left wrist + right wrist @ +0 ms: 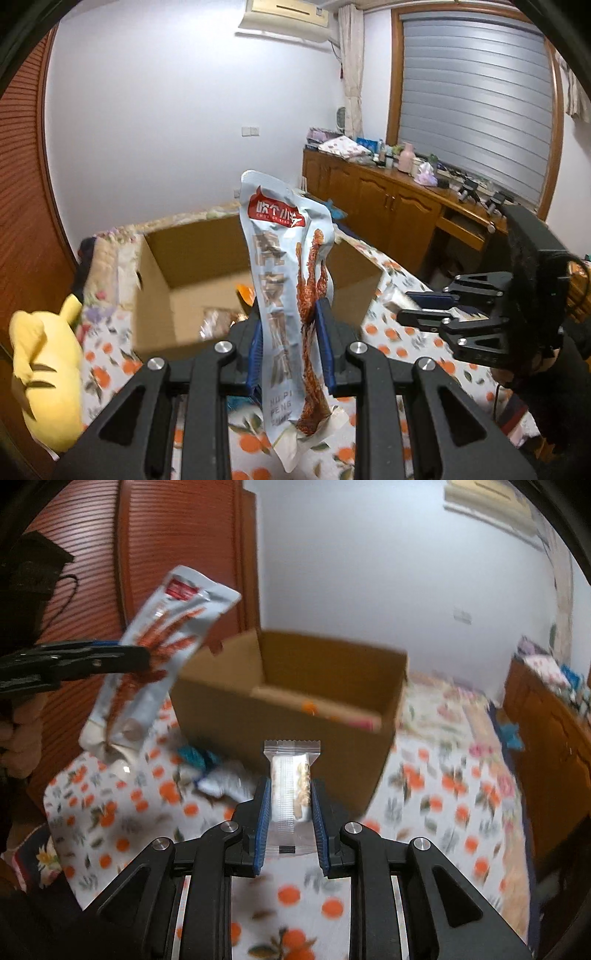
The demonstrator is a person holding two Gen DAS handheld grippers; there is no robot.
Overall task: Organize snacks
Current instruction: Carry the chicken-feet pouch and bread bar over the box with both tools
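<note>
Now left gripper (291, 339) is clamping a pale-blue snack pouch (291, 280); right gripper (290, 823) is pinching a clear-wrapped bar (291, 786) before the cardboard box (295, 701).

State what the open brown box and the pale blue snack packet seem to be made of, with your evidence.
Open brown box: likely corrugated cardboard, matte, with folded flaps. Pale blue snack packet: probably glossy plastic film, creased, with crimped, sealed ends.

The pale blue snack pouch (291, 295) hides much of the cardboard box (177, 295) interior; packets on its floor (218, 319) are too blurred to name. In the right wrist view, small packets (218, 775) beside the box are blurred, and cabinet-top clutter (406, 158) is too small to identify.
</note>
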